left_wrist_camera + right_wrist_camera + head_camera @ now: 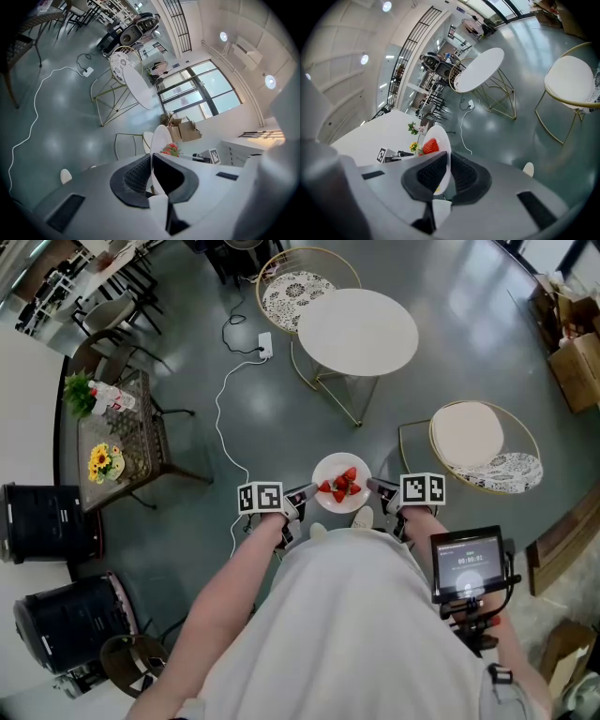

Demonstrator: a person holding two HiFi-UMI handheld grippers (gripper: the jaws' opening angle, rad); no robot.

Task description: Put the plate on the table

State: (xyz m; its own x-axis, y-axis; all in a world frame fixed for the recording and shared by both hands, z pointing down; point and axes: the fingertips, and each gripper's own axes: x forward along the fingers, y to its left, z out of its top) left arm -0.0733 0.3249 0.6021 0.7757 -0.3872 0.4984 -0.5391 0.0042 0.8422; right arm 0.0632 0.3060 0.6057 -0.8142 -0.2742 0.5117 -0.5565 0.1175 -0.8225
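A white plate (330,501) carrying several red strawberries (340,486) is held in the air above the grey floor, close in front of the person. My left gripper (305,495) is shut on the plate's left rim and my right gripper (378,488) is shut on its right rim. In the left gripper view the plate (159,143) shows edge-on between the jaws, strawberries (170,149) beyond. In the right gripper view the plate (441,154) is pinched the same way, a strawberry (431,146) on it. The round white table (358,331) stands farther ahead, bare.
A gold-framed chair with a patterned seat (294,289) stands behind the table, and another chair (473,442) stands to the right. A white cable (228,409) runs over the floor to a power strip (265,344). A dark side table with flowers (117,442) is at left.
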